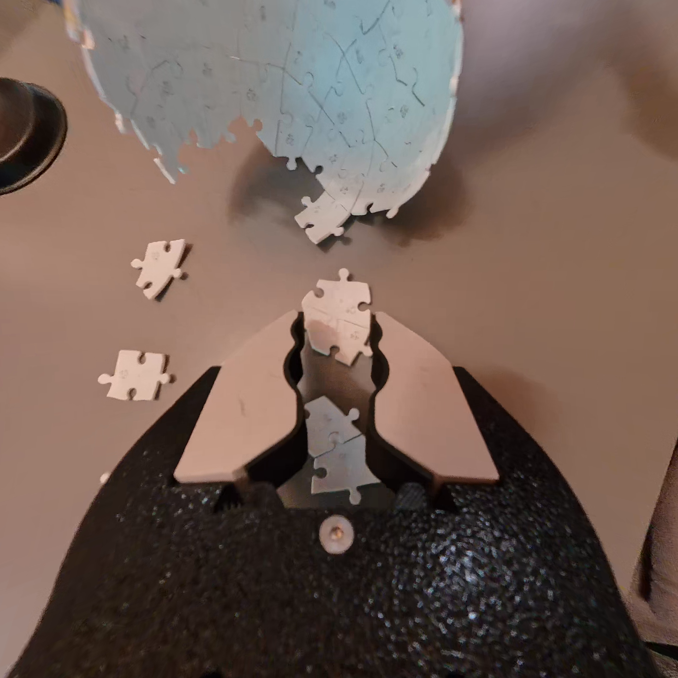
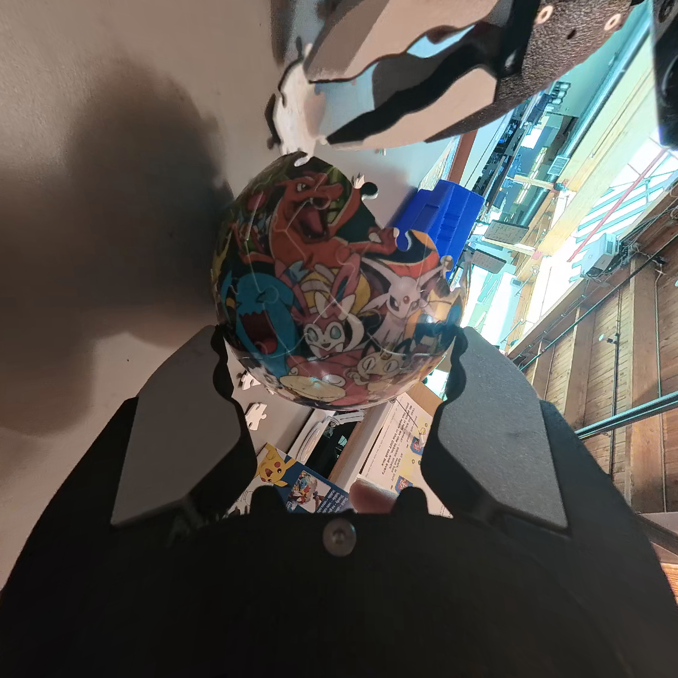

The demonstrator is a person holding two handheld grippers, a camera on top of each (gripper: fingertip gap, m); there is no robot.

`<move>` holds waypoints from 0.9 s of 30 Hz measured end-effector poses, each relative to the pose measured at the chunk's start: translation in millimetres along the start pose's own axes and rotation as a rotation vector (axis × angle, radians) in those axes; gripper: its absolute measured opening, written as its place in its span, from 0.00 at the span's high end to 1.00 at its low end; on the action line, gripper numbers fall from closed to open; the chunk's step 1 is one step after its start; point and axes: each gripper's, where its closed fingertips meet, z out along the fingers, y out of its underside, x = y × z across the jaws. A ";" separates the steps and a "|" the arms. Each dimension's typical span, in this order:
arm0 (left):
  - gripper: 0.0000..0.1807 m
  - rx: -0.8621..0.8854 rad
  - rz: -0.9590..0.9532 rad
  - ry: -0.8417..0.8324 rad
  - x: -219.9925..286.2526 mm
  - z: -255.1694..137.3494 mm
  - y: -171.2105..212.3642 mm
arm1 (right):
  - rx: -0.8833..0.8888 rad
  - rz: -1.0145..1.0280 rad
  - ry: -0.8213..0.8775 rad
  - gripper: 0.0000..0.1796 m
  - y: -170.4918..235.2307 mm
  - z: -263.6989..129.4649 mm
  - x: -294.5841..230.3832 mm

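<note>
My left gripper (image 1: 336,323) is shut on a joined cluster of white-backed puzzle pieces (image 1: 341,304), held by the fingertips just above the grey table (image 1: 513,293). In front of it hangs a partly built puzzle ball (image 1: 275,73), its pale inner side and jagged open edge showing. My right gripper (image 2: 337,341) is shut on that ball (image 2: 330,286), whose outside is covered in colourful cartoon creatures. In the right wrist view the left gripper's fingers (image 2: 367,36) hold the cluster (image 2: 293,106) close to the ball's open rim.
Loose white pieces lie on the table at the left (image 1: 159,268) (image 1: 135,374), and two joined ones lie under the left gripper (image 1: 337,451). A dark round object (image 1: 25,135) sits at the left edge. A blue plastic block (image 2: 447,216) and a printed box (image 2: 290,477) lie beyond the ball. There is about 11 centimeters between the tips of the two grippers.
</note>
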 end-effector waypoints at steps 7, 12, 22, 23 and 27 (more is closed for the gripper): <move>0.77 -0.027 -0.023 0.068 5.4 5.8 11.3 | -0.001 0.000 0.004 0.36 4.1 2.3 0.1; 0.81 -0.028 -0.048 0.059 3.1 9.3 9.3 | -0.006 0.000 0.003 0.36 4.4 3.1 0.2; 0.81 0.040 -0.005 -0.034 -11.9 -1.5 0.2 | -0.005 0.000 0.003 0.36 4.6 3.6 0.2; 0.81 0.067 0.017 -0.047 -15.7 -4.8 -5.5 | -0.005 -0.001 0.001 0.36 4.6 3.7 0.3; 0.81 0.149 0.158 -0.078 -29.4 -3.1 -31.6 | -0.004 -0.001 -0.003 0.36 5.4 4.5 0.8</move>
